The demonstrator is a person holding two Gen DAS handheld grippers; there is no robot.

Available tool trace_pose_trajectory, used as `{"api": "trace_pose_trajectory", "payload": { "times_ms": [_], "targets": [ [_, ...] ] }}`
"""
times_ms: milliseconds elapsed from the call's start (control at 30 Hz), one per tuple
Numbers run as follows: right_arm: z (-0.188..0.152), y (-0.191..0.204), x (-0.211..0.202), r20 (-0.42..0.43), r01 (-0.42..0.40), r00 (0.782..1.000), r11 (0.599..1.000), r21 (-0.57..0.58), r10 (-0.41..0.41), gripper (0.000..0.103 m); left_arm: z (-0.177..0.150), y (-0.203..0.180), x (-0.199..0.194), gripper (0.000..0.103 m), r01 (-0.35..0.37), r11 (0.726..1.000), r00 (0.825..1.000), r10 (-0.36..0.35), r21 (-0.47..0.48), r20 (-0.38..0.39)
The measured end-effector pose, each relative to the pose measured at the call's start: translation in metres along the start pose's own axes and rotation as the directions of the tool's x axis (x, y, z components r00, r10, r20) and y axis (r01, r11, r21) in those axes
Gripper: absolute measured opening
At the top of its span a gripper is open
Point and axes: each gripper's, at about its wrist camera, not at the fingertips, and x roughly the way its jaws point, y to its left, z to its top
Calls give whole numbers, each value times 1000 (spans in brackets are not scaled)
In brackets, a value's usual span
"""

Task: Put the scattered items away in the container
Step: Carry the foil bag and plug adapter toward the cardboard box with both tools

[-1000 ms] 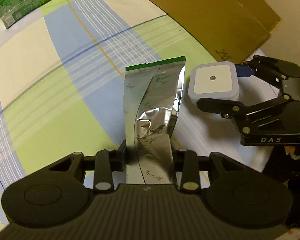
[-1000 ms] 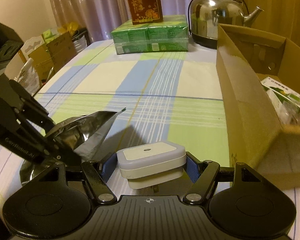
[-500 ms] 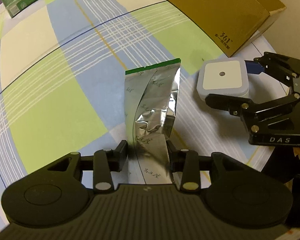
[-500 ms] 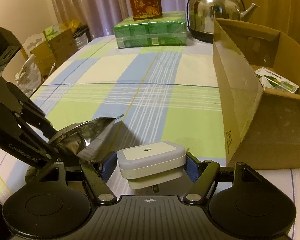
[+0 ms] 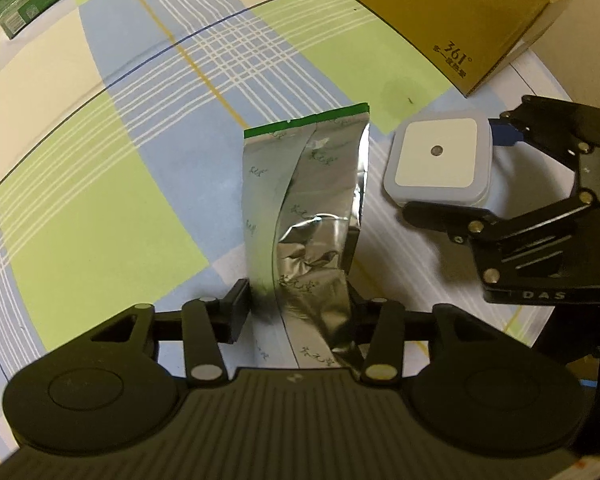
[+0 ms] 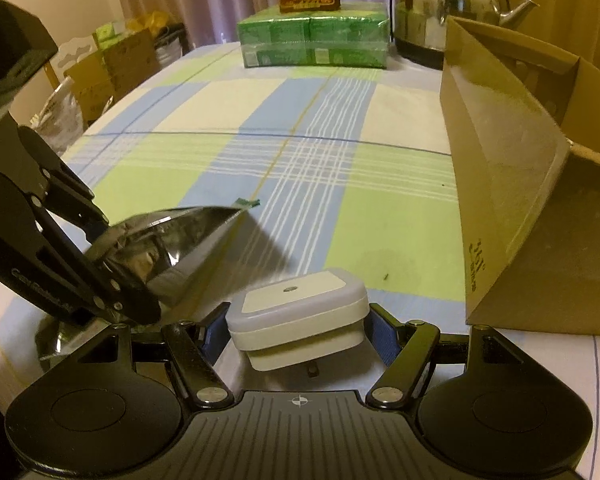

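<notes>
- The left gripper [image 5: 300, 308] pinches the lower end of a silver foil packet [image 5: 306, 208]. It holds the crumpled bottom so that the flat, green-edged top sticks forward, free to lead into an opening.
- The right gripper [image 6: 298, 330] clamps a white square plug-in light [image 6: 298, 312] by its two sides, blue pads against the casing. The light's face is up and its prongs hang below, which keeps the load level and unlikely to twist out.
- Both items appear lifted clear of the checked tablecloth [image 6: 228, 104]; the packet throws a shadow on it.
- The two grippers sit just beside each other, left of the cardboard box [image 6: 512, 184]. My guess is that they are carrying both items across together.
- The box is open at the top, with its tall near wall facing the grippers, so each load probably has to rise above that rim before release.
- Further back are a green wrapped pack [image 6: 314, 42] with a red carton on top and a steel kettle [image 6: 450, 8], well apart from the work.
</notes>
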Motion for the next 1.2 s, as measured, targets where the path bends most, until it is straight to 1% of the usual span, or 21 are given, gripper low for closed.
{"api": "trace_pose_trajectory", "payload": {
  "times_ms": [133,200,267,467,733,867,1000,1200],
  "targets": [
    [-1,1,4,4,3,1000,1000,0,-3,68,0,-2,-3,34,-2,1000,1000,2,17,8],
    [-1,1,4,8,5,1000,1000,-1,-5,62,-1,-3,-5,32,-9,1000,1000,9,17,15],
    [0,1,1,15,8,1000,1000,0,-8,60,-3,-4,-7,31,-21,1000,1000,20,18,20],
    [2,-3,-20,58,20,998,1000,24,-21,60,-6,-8,-23,30,-38,999,998,38,17,50],
    [-6,-2,-55,98,31,995,998,49,-35,60,-9,-21,-52,30,-48,999,993,47,6,109],
    [-5,-3,-73,121,43,991,997,59,-50,60,-11,-32,-72,30,-47,999,986,47,-3,161],
    [-1,-2,-92,149,64,986,996,62,-72,60,-13,-43,-93,30,-43,999,974,47,-21,220],
    [5,-6,-126,201,94,974,993,78,-108,60,-17,-59,-116,30,-11,999,958,24,-45,286]
  ]
}}
